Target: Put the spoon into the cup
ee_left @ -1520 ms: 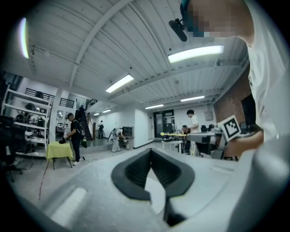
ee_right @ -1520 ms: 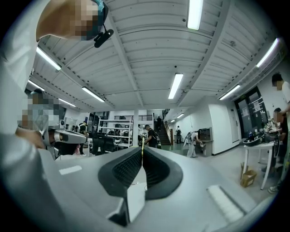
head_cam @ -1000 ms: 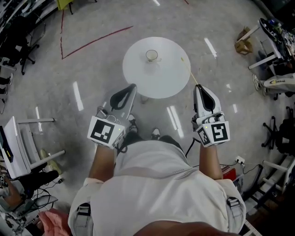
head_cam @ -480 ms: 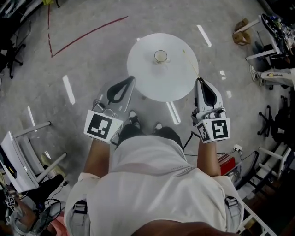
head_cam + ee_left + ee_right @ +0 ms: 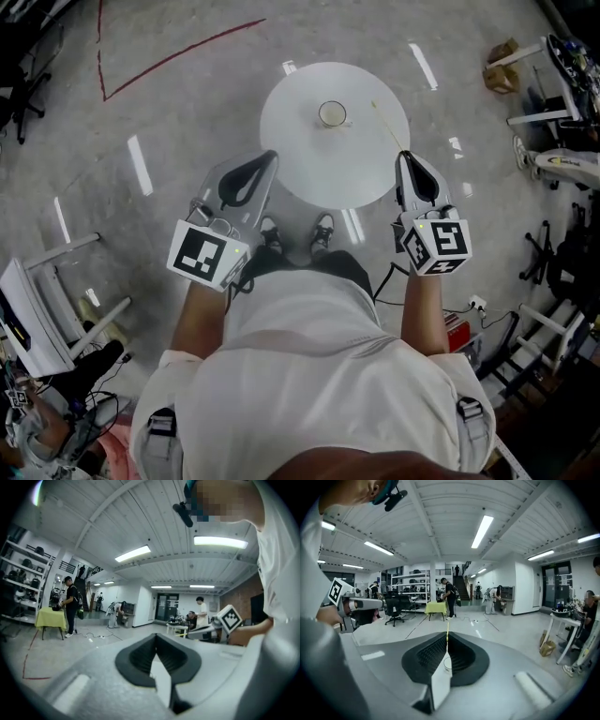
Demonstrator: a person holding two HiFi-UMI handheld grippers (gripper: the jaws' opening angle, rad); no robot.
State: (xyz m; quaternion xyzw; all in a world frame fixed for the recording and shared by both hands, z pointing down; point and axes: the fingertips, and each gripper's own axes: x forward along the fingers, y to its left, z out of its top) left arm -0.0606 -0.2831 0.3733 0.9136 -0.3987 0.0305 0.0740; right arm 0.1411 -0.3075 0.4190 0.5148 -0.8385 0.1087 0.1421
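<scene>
A small cup (image 5: pixel 331 113) stands near the middle of a round white table (image 5: pixel 309 159). My right gripper (image 5: pixel 405 155) hovers at the table's near right edge, shut on a thin yellow spoon handle (image 5: pixel 389 127) that slants up and left over the tabletop. In the right gripper view the spoon (image 5: pixel 447 641) rises from the closed tips of the right gripper (image 5: pixel 446 634), and the cup (image 5: pixel 447 664) shows through the jaw opening. My left gripper (image 5: pixel 270 157) sits at the table's near left edge, shut and holding nothing; in its own view the left gripper (image 5: pixel 156 635) shows its tips pressed together.
A red tape line (image 5: pixel 178 58) crosses the floor at the upper left. A white frame (image 5: pixel 56 309) stands at the left, a cardboard box (image 5: pixel 503 52) and racks at the right. People and a yellow-covered table (image 5: pixel 435 607) stand far off in the hall.
The person has stepped nearer the table, and both grippers now reach its near edge. The spoon stays gripped in the right gripper; the left stays shut.
</scene>
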